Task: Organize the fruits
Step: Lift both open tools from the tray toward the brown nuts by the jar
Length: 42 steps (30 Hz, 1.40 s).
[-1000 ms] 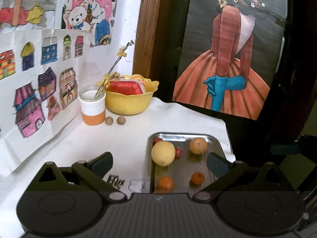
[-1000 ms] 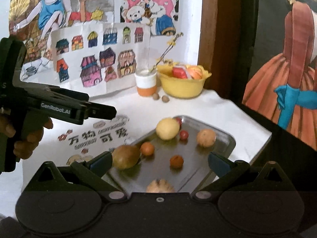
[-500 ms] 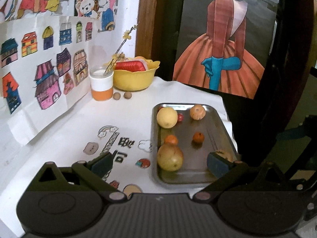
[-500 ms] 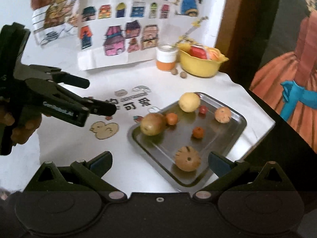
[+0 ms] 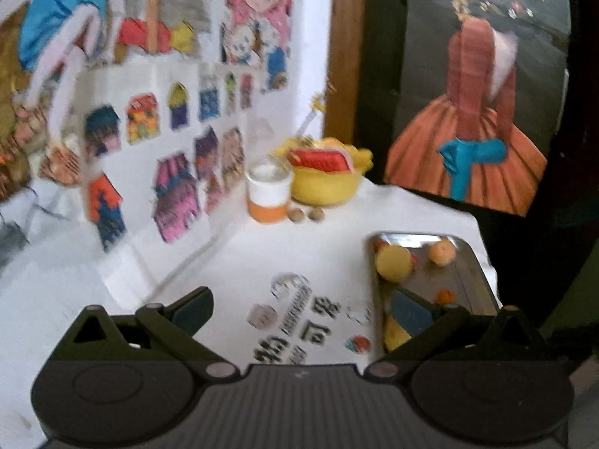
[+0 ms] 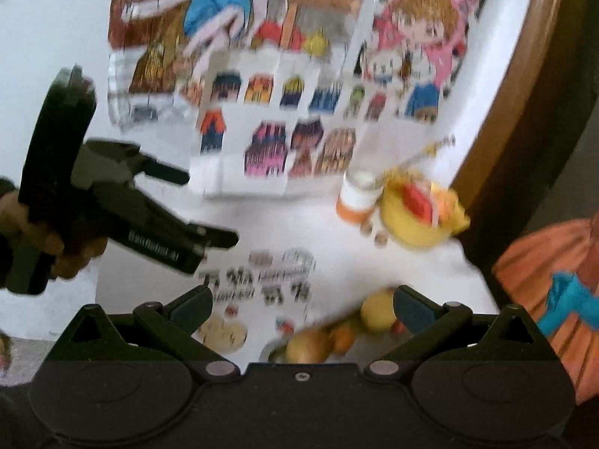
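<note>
The metal tray (image 5: 471, 265) lies at the right of the left wrist view. It holds a yellow fruit (image 5: 393, 263), an orange fruit (image 5: 441, 252) and a small orange one (image 5: 445, 295). My left gripper (image 5: 301, 308) is open over the white tablecloth, left of the tray. Its right finger (image 5: 410, 310) hides part of another yellow fruit (image 5: 395, 331). The right wrist view is blurred. My right gripper (image 6: 301, 307) is open and empty. Below it sit a yellow fruit (image 6: 376, 314), a brownish fruit (image 6: 309, 344) and the tray's rim (image 6: 269, 353). The left gripper (image 6: 207, 207) shows at left, open.
A yellow bowl (image 5: 325, 183) with red and orange food stands at the back by the wall. Beside it are a white and orange cup (image 5: 267, 196) and two nuts (image 5: 305, 215). Paper drawings (image 5: 179, 187) lean along the left wall. A hand (image 6: 37, 239) holds the left gripper.
Both views have swung and blurred. The tray slid to the right edge in the left view and down to the bottom edge in the right view. Both grippers stayed open.
</note>
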Each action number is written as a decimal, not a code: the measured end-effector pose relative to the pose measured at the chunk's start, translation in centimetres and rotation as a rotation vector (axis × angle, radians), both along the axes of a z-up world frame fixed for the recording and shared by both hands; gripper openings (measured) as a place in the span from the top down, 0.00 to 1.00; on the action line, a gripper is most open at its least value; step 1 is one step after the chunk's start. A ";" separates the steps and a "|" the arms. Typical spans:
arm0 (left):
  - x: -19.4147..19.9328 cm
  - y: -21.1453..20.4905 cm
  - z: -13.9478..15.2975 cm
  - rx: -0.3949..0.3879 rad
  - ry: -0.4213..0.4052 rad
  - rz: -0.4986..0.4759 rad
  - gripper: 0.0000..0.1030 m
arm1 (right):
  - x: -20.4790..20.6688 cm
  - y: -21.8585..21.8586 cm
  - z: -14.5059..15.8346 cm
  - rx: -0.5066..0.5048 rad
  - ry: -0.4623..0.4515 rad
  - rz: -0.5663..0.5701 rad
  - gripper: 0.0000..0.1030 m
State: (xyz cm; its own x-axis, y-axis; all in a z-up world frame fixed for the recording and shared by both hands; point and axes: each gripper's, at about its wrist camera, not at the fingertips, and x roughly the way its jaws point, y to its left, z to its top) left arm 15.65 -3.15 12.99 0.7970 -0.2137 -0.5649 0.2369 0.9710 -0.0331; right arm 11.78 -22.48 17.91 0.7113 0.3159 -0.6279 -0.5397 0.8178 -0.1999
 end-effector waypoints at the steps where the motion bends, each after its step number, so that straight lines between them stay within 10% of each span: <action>1: 0.3 0.3 0.5 0.000 -0.010 0.009 0.01 | 0.5 0.1 0.8 0.004 -0.016 0.006 0.01; 9: 3.5 1.5 3.0 -0.016 -0.090 0.101 0.00 | 5.1 -0.7 3.9 0.107 -0.153 -0.005 0.01; 22: 12.3 0.9 1.7 -0.033 -0.075 0.168 0.00 | 14.0 -2.9 0.1 0.213 -0.097 -0.088 0.01; 42: 24.2 -0.4 -5.0 -0.182 0.087 0.248 0.00 | 28.3 -5.5 -12.6 0.194 -0.023 -0.077 0.01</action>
